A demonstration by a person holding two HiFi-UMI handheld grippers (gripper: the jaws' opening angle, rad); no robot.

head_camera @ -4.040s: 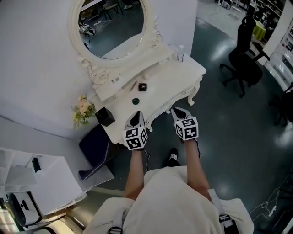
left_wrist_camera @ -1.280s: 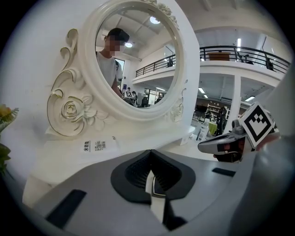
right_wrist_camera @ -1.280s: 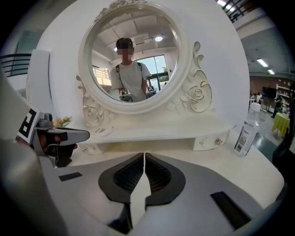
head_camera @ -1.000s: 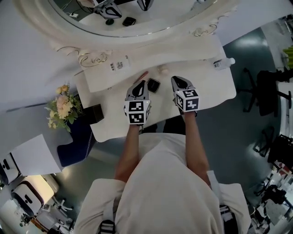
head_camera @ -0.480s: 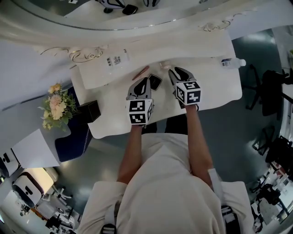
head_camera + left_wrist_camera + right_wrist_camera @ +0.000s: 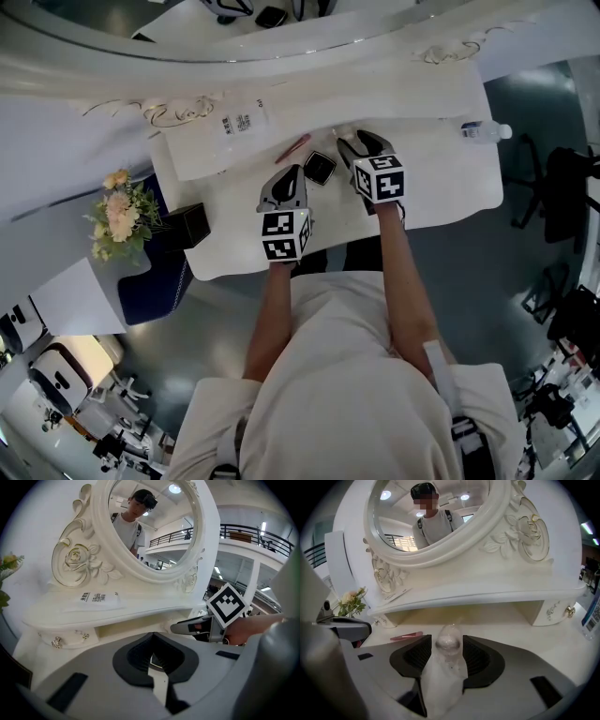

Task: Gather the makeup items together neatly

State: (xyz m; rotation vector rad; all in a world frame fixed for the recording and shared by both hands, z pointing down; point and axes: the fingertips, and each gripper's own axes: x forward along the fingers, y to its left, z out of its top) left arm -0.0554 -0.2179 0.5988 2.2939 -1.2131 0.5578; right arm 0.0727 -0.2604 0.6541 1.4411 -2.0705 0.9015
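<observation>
On the white vanity table [image 6: 441, 183] lie a black square compact [image 6: 320, 168] and a pink lip pencil [image 6: 292, 148]. My left gripper [image 6: 285, 178] hovers just left of the compact, jaws shut and empty [image 6: 153, 654]. My right gripper [image 6: 350, 146] sits right of the compact near the shelf. Its jaws have just been opening and stand open [image 6: 449, 660]. A small clear egg-shaped case [image 6: 448, 643] stands between them on the tabletop. The pencil [image 6: 406, 636] lies to its left.
A raised shelf [image 6: 281, 108] with a printed label [image 6: 242, 122] and the oval mirror's frame [image 6: 169, 111] back the table. A black box [image 6: 187, 225] and flowers [image 6: 120, 216] stand at the left end, a water bottle [image 6: 485, 131] at the right. A blue stool [image 6: 150, 281] stands below.
Both grippers have come lower over the tabletop. The right one has slid toward the shelf and spread its jaws around the clear case. The left stays shut.
</observation>
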